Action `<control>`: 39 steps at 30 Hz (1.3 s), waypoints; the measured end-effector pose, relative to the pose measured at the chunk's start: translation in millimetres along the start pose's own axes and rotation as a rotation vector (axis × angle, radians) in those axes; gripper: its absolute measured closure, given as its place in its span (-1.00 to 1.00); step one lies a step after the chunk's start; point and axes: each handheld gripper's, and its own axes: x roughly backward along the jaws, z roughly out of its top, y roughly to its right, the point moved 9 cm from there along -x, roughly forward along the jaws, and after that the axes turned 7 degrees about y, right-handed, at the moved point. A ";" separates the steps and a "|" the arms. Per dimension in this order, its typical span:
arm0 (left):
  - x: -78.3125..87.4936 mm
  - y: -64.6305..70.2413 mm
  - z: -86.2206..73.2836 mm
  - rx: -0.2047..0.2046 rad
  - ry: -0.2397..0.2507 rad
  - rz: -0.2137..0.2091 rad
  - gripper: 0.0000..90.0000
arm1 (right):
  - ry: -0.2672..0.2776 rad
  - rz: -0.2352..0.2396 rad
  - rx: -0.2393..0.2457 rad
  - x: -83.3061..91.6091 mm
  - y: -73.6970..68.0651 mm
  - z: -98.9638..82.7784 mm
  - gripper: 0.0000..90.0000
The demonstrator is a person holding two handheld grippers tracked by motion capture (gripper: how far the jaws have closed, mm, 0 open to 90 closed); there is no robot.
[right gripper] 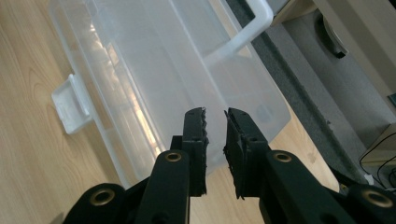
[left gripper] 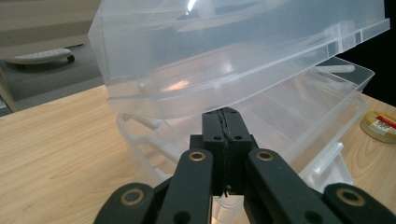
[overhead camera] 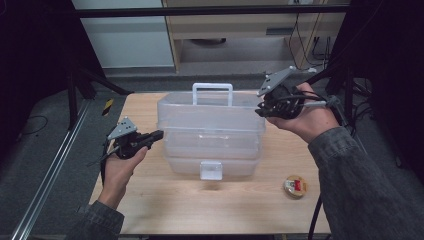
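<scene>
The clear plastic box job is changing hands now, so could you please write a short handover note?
Left gripper: shut, tips at the left end of the clear plastic box, under its raised upper section.
Right gripper: jaws a little apart, nothing between them, beside the box's right end.
The box stands mid-table, white handle up, front latch towards the person. A roll of tape lies at the right front.
Done: upper section lifted.
Left: probably gripping the right end.
</scene>
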 end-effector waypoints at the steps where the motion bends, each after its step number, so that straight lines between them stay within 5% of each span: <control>1: -0.1 -0.1 0.4 0.000 -0.001 0.000 0.99 | 0.003 -0.002 -0.004 1.0 -0.9 -2.5 0.76; 16: -3.0 -2.4 7.0 -0.004 -0.001 -0.001 0.99 | 0.030 -0.030 -0.063 12.1 -28.3 -42.5 0.85; 25: -3.1 -3.2 7.6 -0.005 0.000 -0.001 0.99 | 0.034 -0.025 -0.118 -6.8 -45.4 -66.2 0.85; 39: -4.4 -4.7 7.7 0.004 0.004 0.001 0.99 | 0.045 -0.077 -0.218 -32.7 -53.2 -93.2 0.85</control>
